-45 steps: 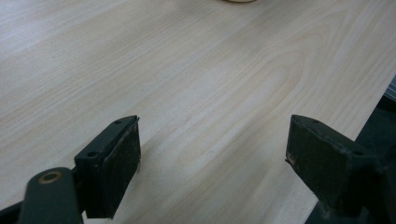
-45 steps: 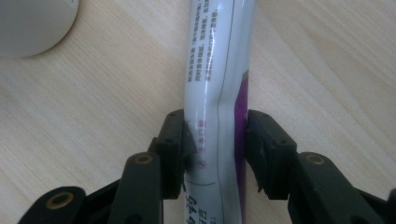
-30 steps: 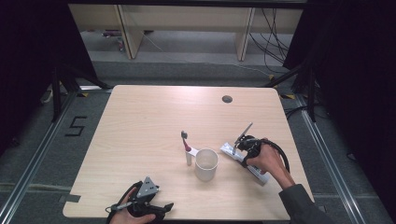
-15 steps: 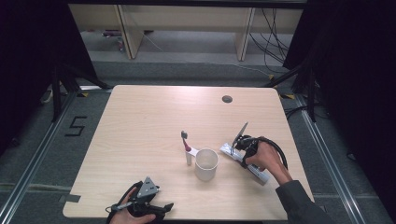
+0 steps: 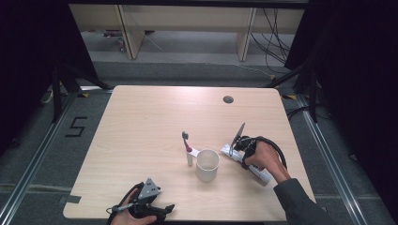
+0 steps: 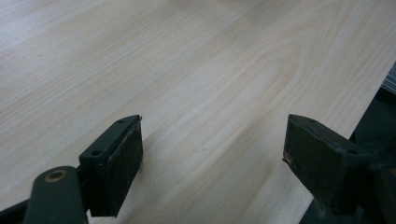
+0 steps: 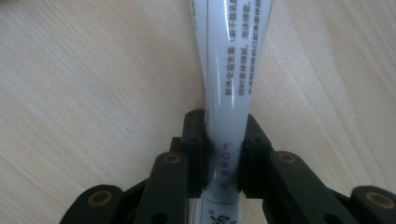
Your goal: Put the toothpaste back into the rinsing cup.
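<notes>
Two black jaws of the right gripper [image 7: 223,154] are clenched on a white toothpaste tube [image 7: 227,70], which lies near the desk's [image 5: 141,122] right edge, just right of the white cup [image 5: 207,165] and the toothbrush [image 5: 187,146]. The pickup looks to be in hand; next comes a steady lift, likely toward the cup. Near the front edge, the left gripper [image 6: 212,154] rests spread wide, holding nothing.

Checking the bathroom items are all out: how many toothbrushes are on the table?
1. The toothbrush leans head-up against the left side of the white cup, mid-table. None shows inside the cup, though its bottom is partly hidden.
</notes>
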